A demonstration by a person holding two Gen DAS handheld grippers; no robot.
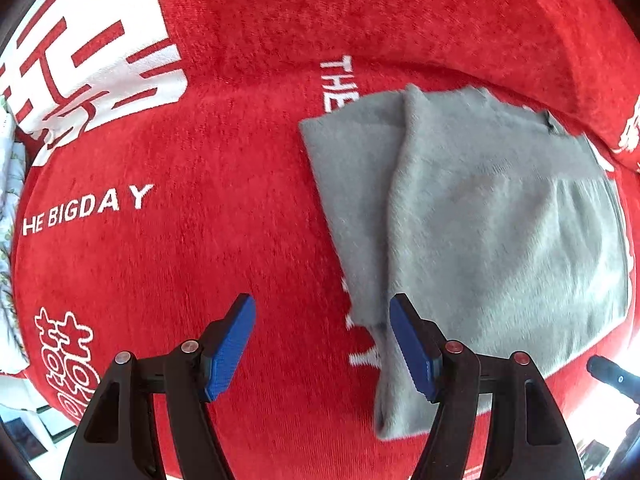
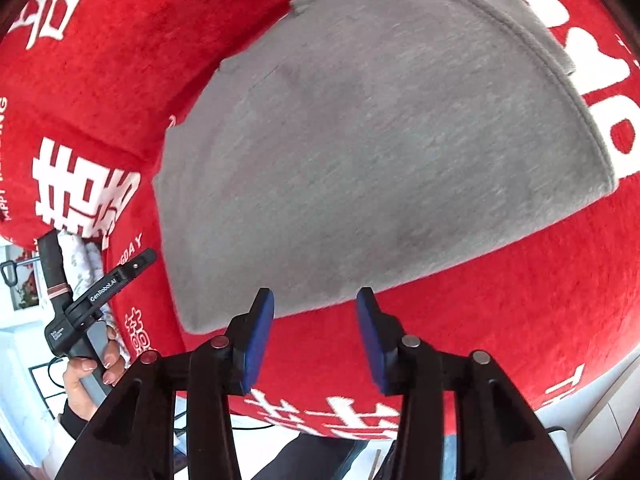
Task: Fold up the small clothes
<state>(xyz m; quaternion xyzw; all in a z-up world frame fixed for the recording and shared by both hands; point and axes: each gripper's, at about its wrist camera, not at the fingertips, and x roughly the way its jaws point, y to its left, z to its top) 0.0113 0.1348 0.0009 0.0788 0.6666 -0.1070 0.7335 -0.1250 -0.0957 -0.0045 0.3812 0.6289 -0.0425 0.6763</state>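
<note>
We find the grey garment (image 1: pixel 480 216) lying on the red blanket (image 1: pixel 200 152), which is printed with white characters and the words "THE BIGDAY". We judge the folding to be well under way but not finished: in the left wrist view a long panel of the cloth is already laid over the main body, with a clear fold line running from the far edge toward us, and a narrow strip of it trails off the near end. In the right wrist view the same garment (image 2: pixel 380 152) looks like a compact, fairly flat slab with a stitched hem along its far right edge. We would guess that a further fold across its length, and some tidying of that loose strip, is what remains.

Our left gripper (image 1: pixel 322 344) hangs with its blue pads wide apart, holding nothing; its right pad sits over the near left edge of the garment, by the trailing strip, while its left pad is over bare blanket. Whether that pad touches the cloth, we cannot tell.

Our right gripper (image 2: pixel 316 332) also stands spread and empty, just short of the garment's near edge, with the hem line lying between its fingertips and bare red blanket beneath the pads. In that view the left hand (image 2: pixel 86 376) shows off the blanket's left edge, gripping the handle of the other tool
</note>
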